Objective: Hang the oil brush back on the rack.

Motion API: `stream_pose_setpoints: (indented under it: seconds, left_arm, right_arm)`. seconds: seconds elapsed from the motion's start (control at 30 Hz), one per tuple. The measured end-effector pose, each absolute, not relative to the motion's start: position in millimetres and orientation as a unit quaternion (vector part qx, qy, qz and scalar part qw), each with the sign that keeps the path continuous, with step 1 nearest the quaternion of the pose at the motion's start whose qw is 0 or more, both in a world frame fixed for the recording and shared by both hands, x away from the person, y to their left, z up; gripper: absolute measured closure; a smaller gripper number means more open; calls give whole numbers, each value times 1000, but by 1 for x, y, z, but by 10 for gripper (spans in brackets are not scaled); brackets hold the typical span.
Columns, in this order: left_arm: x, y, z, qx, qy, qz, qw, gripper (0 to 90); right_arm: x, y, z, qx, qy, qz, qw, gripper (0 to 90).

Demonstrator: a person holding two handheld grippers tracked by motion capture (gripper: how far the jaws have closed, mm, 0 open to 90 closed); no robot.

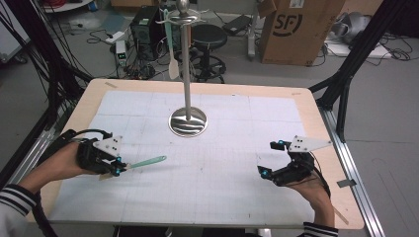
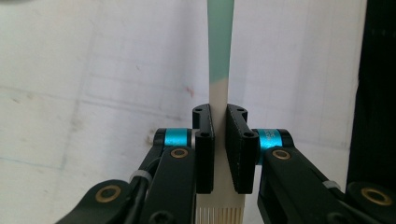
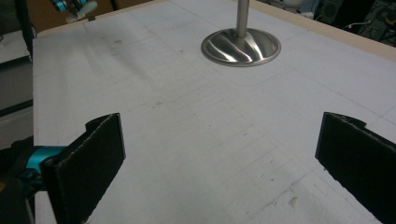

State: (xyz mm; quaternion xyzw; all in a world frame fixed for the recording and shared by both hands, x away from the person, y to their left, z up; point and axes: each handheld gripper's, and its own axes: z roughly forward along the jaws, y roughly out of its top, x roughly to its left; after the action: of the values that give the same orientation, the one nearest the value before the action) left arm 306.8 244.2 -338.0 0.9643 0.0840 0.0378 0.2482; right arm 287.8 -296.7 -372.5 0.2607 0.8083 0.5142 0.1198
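Lifting: left hand-held gripper (image 1: pixel 118 167) clamps brush (image 1: pixel 143 162); right hand-held gripper (image 1: pixel 271 158) gapes empty. Next, hang it on stand (image 1: pixel 188 121).

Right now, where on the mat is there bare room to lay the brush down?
Bare mat lies between the left gripper, which holds the brush, and the open right gripper. The strip before the stand's base is free too. The base itself is the one crowded spot.

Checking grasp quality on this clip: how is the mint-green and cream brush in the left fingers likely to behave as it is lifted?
The slim mint-green and cream brush probably stays stiff: it juts out straight, without sagging, from the left gripper. It looks light for its length. Held near the bristle end, its smooth flat handle might pivot or slip slightly.
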Motion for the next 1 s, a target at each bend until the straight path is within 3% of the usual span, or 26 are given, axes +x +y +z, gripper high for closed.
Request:
stream_pose_setpoints:
  seconds: [0.67,1.0]
  left_arm:
    - [317,247,-247,900,157,107,393,823]
    - [320,238,-210,874,176,132,433,823]
  right_arm:
    - [288,-300,-372,263,805,518,119,1]
    - [289,-301,-372,262,804,521,119,1]
